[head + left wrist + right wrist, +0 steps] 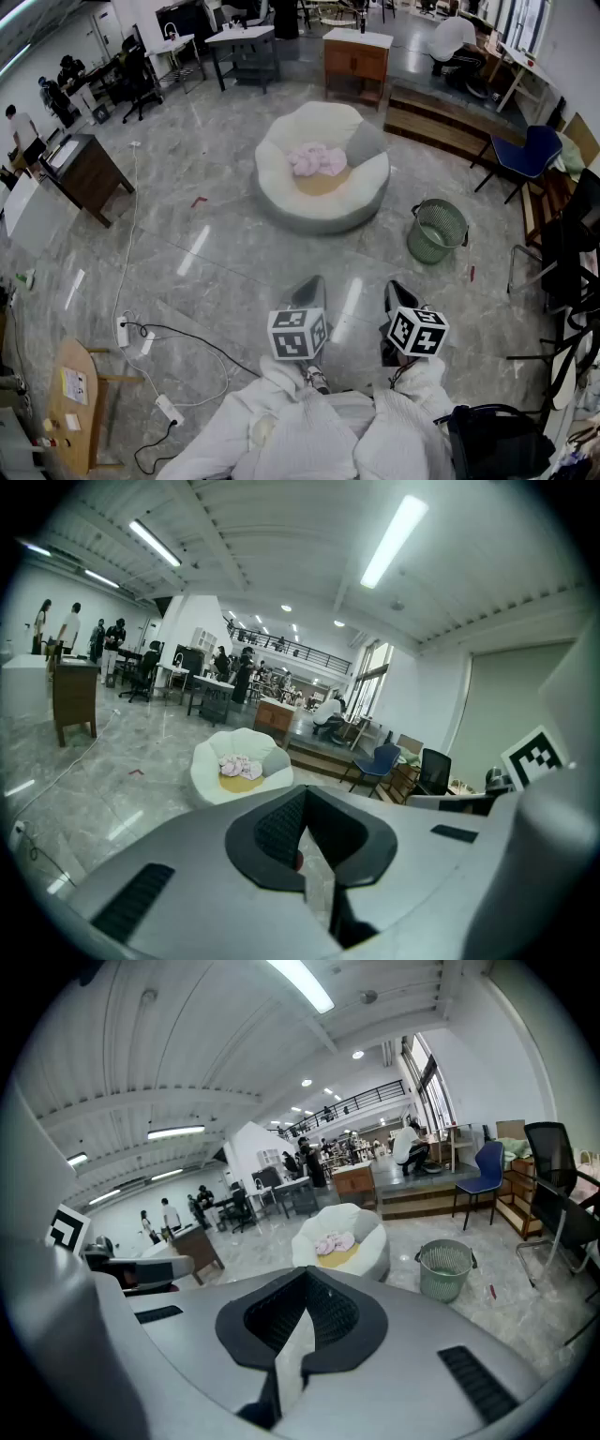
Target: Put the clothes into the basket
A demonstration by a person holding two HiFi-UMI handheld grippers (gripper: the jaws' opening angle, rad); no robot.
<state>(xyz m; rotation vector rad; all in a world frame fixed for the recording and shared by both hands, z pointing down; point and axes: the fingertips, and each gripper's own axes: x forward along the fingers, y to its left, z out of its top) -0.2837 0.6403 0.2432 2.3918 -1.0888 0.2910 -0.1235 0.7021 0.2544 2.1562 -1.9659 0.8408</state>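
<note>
A bundle of pink clothes (pixel 319 159) lies on a white round lounge seat (pixel 281 187) in the middle of the floor. The green mesh basket (pixel 437 230) stands on the floor to the seat's right. Both grippers are held low, far short of the seat. My left gripper (pixel 309 295) and right gripper (pixel 398 298) are shut with nothing between the jaws. In the left gripper view the left gripper (pixel 305 827) points toward the clothes (pixel 240 765). From the right gripper (pixel 305 1312) I see the clothes (pixel 335 1242) and the basket (pixel 444 1269).
A grey cushion (pixel 366 142) rests on the seat beside the clothes. Cables and power strips (pixel 141 337) run over the floor at the left. A wooden desk (pixel 89 173) stands far left, a blue chair (pixel 525 155) and wooden steps (pixel 436 122) at the right.
</note>
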